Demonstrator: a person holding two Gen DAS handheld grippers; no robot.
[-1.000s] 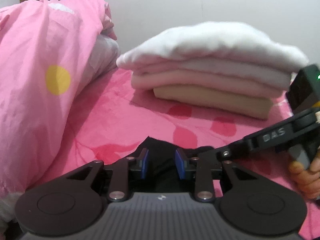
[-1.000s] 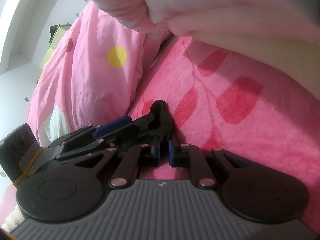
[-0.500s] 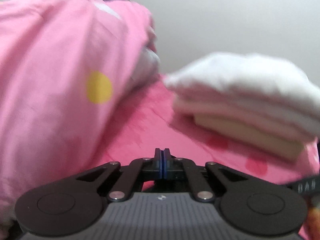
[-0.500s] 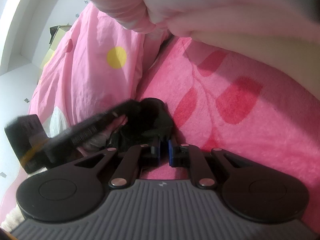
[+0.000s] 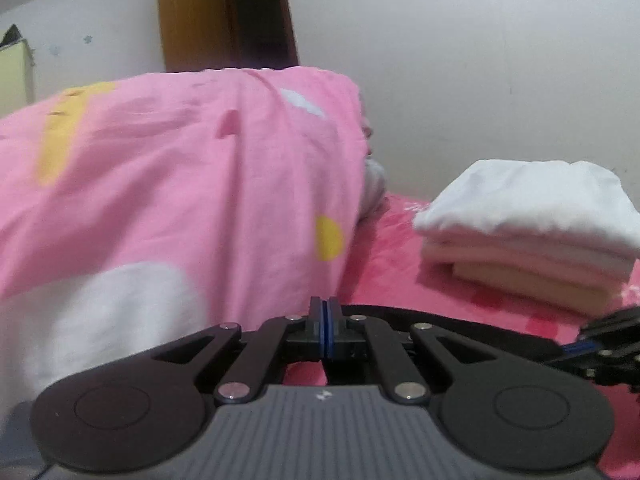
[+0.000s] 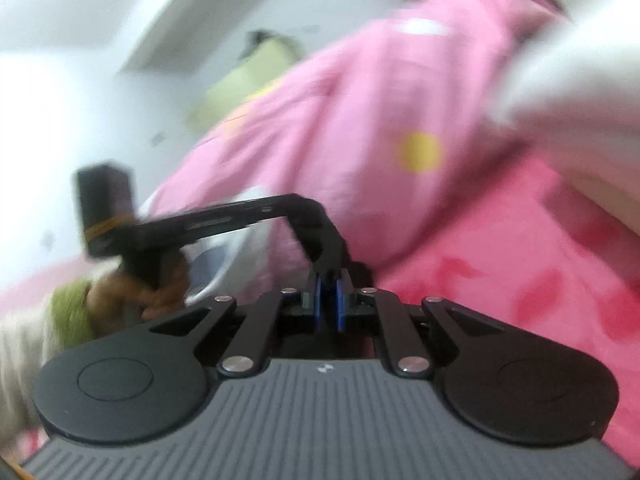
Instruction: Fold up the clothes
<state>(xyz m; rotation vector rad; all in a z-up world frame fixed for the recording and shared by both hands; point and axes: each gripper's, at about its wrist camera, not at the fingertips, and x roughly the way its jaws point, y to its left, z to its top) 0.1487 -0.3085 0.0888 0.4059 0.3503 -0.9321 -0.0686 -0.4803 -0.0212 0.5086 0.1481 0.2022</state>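
A black garment (image 5: pixel 460 326) stretches as a taut band to the right from my left gripper (image 5: pixel 325 320), whose blue pads are pressed together on its edge. The band's far end runs to my right gripper (image 5: pixel 596 346) at the right edge of the left wrist view. The right wrist view is blurred. There my right gripper (image 6: pixel 330 304) is shut with dark cloth (image 6: pixel 362 272) at its pads. The left gripper (image 6: pixel 320 236) reaches in close above it, held by a hand (image 6: pixel 136 288).
A stack of folded clothes (image 5: pixel 528 216), white on top, then pink and beige, lies on the pink flowered sheet (image 5: pixel 392 264) to the right. A bunched pink duvet (image 5: pixel 180 200) fills the left. A wall and a brown door (image 5: pixel 224 20) stand behind.
The left gripper closed on the black garment, and both grippers rose from the sheet with it. The right gripper rolled, tilting its view. The stack now sits lower and farther right.
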